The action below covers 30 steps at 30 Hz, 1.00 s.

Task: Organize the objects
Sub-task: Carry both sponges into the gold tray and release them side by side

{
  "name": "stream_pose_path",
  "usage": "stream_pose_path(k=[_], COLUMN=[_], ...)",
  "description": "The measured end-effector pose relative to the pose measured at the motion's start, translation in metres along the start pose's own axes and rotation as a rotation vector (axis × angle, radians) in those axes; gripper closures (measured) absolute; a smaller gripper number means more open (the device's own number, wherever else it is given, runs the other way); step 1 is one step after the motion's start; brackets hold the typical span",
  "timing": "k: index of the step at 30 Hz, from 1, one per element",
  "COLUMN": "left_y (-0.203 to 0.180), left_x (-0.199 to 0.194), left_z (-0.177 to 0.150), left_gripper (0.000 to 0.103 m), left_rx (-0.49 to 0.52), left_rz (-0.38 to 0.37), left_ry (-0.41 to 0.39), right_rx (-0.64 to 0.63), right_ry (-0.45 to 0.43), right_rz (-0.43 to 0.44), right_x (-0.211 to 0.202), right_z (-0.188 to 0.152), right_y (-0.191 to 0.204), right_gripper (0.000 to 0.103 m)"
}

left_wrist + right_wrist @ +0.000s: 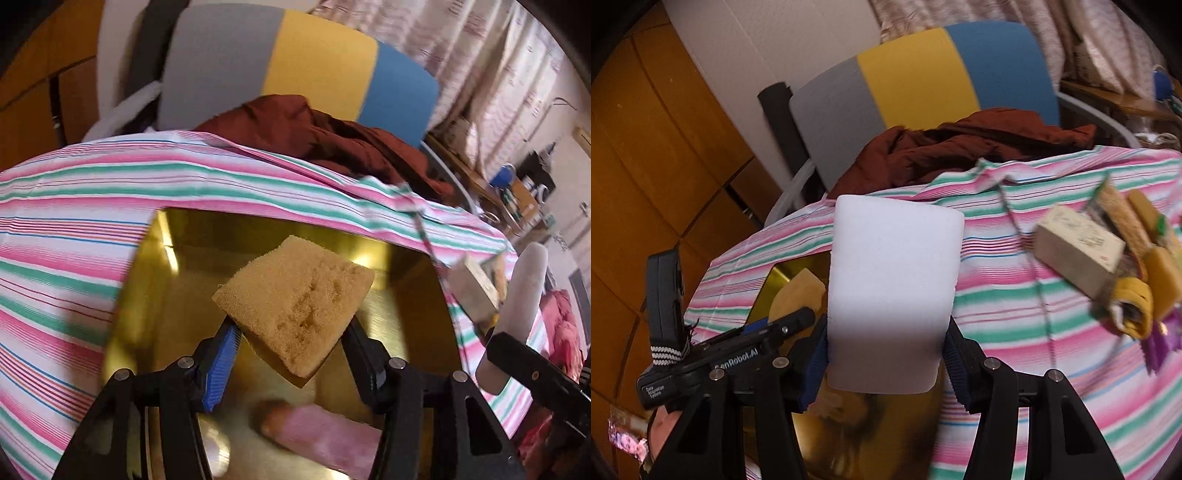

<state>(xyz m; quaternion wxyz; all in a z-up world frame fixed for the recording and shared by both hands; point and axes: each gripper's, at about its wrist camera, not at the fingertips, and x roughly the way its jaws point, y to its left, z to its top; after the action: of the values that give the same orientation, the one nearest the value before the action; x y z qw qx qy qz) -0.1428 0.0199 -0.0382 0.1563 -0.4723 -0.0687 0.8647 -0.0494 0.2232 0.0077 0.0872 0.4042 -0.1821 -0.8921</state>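
Note:
My left gripper is shut on a tan sponge, which hangs tilted over a shiny gold tray. My right gripper is shut on a white foam block and holds it upright above the tray's right edge. In the left wrist view the white foam block shows at the far right. In the right wrist view the tan sponge and the left gripper show at the left. A blurred pink shape lies on or mirrors in the tray.
The tray sits on a pink, green and white striped cloth. A cream block and several yellow sponges lie in a pile at the right. Behind are a maroon cloth, a grey, yellow and blue chair back and wooden cabinets.

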Motion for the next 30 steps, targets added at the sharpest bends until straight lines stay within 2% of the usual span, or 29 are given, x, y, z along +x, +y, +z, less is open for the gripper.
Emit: stream_pose_path(k=[10,12,14,19,25,30], left_y=[0.027,0.030,0.036,0.045,0.045,0.042], left_x=[0.011,0.008,0.004,-0.007,-0.016,-0.030], left_z=[0.012,0.014,0.016,0.016,0.015,0.006], left_gripper=[0.043,0.042,0.040,0.035,0.031,0.031], left_rx=[0.017,0.002,-0.028,-0.090,-0.111,-0.160], left_rz=[0.157,0.185,0.192,0.151,0.171,0.135], left_ry=[0.003,-0.018,-0.035,-0.056,-0.079,-0.101], right_rx=[0.045,0.066,0.096,0.147,0.119,0.082], right_ry=[0.177,0.201,0.206,0.181,0.121,0.068], right_rz=[0.084,0.117,0.142,0.163,0.166,0.135], right_x=[0.086,0.101,0.110,0.098,0.064,0.036], right_z=[0.020,0.022,0.024,0.024,0.017,0.011], right_y=[0.030,0.033,0.033,0.024,0.024,0.019], right_gripper=[0.043,0.036,0.016,0.014,0.013,0.013])
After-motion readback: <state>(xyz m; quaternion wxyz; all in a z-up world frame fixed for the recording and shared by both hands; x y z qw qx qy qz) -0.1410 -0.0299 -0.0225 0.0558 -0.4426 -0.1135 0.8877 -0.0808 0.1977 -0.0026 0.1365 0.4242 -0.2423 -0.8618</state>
